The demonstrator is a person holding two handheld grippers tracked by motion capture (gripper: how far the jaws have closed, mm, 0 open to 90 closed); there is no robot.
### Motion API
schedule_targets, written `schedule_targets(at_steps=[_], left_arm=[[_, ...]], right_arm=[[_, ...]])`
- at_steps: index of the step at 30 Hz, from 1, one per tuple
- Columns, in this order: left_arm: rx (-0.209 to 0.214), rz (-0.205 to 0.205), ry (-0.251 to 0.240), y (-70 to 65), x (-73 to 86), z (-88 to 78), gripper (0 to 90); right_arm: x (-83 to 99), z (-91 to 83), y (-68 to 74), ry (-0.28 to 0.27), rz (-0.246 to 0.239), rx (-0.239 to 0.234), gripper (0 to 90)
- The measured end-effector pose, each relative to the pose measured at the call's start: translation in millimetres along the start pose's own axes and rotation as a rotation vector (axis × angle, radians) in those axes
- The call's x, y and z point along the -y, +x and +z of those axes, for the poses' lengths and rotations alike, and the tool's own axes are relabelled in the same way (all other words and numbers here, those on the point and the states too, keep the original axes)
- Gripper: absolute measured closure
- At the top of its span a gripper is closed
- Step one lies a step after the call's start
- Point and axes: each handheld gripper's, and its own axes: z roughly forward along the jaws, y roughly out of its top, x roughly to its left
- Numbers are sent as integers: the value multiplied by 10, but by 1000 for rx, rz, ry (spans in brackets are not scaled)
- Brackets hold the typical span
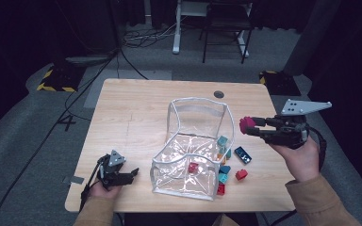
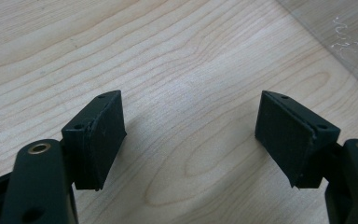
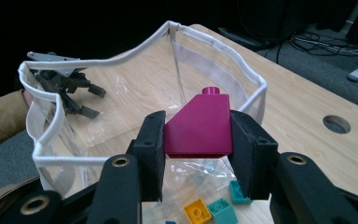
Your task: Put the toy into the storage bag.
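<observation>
My right gripper [image 1: 250,126] [image 3: 196,135] is shut on a magenta sloped brick [image 3: 198,125] [image 1: 247,125] and holds it in the air just right of the clear bag's rim. The clear plastic bag [image 1: 195,143] [image 3: 214,65] with white edging stands open in the middle of the table, with a red brick [image 1: 193,167] inside. Several loose teal, red and blue bricks [image 1: 226,172] lie at its right side. My left gripper [image 1: 131,175] [image 2: 189,135] rests open on the table near the front left corner, nothing between its pads [image 2: 105,135].
The wooden table [image 1: 136,108] has a round cable hole [image 1: 218,94] [image 3: 336,124] at the back. A dark blue brick [image 1: 243,155] and a red brick [image 1: 241,174] lie right of the bag. Chair legs and cables are on the floor beyond.
</observation>
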Motion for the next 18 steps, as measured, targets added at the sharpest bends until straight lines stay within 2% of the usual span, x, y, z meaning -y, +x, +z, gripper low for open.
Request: schedule_targets(at_steps=[18], left_arm=[[3,1,3,-1,0,0,238]], right_arm=[[-386,226,131,-6,-54,-58,584]])
